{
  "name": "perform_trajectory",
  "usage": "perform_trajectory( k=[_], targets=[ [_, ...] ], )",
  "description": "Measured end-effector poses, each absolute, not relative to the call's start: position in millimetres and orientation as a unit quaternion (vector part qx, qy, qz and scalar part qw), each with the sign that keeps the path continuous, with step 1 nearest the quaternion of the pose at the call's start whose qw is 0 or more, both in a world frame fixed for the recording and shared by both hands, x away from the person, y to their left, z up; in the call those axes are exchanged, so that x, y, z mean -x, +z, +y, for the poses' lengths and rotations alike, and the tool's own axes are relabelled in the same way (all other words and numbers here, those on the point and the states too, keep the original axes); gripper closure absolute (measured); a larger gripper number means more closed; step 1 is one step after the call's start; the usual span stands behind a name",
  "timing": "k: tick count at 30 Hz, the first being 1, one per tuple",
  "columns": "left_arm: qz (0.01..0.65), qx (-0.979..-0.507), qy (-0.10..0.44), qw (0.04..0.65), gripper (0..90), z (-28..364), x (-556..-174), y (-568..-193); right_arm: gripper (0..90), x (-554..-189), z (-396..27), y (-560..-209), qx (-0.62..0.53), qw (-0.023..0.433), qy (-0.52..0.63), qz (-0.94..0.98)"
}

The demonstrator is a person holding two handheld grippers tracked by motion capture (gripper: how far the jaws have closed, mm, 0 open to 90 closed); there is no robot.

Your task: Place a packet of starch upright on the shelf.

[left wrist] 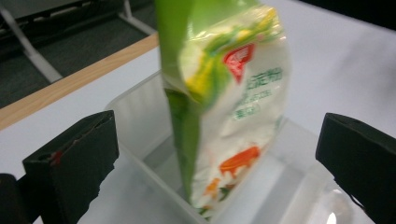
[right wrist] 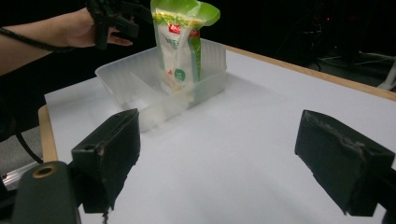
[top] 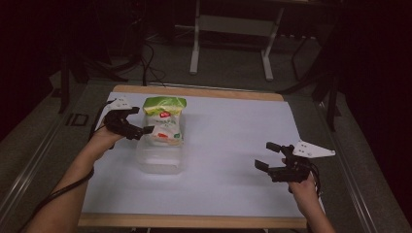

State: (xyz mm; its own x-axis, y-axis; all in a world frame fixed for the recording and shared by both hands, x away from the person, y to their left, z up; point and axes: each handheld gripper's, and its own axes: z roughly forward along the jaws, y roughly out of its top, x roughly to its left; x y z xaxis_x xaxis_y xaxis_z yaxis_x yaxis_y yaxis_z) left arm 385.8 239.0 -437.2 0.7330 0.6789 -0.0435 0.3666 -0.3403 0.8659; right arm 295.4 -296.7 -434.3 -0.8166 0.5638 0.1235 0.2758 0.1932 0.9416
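A green and white pouch stands upright in a clear plastic container on the left part of the white table. My left gripper is open just left of the pouch. In the left gripper view the pouch stands between and beyond the wide-apart jaws, which do not touch it, with the container around it. My right gripper is open over bare table at the front right, holding nothing. The right gripper view shows the pouch, the container and the left gripper far off.
The white sheet lies on a wood-edged table. A white metal stand and dark cables sit on the floor beyond the far edge. A black cable trails from the left gripper along the forearm.
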Motion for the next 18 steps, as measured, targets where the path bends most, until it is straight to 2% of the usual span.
perform_trajectory(
  k=[18],
  targets=[
    [0.301, -0.79, 0.149, 0.513, 0.0, 227.2, -321.3, -425.6, 14.1, -293.6, -299.4, -435.8, -0.278, 0.127, 0.58, 0.755]
  ],
)
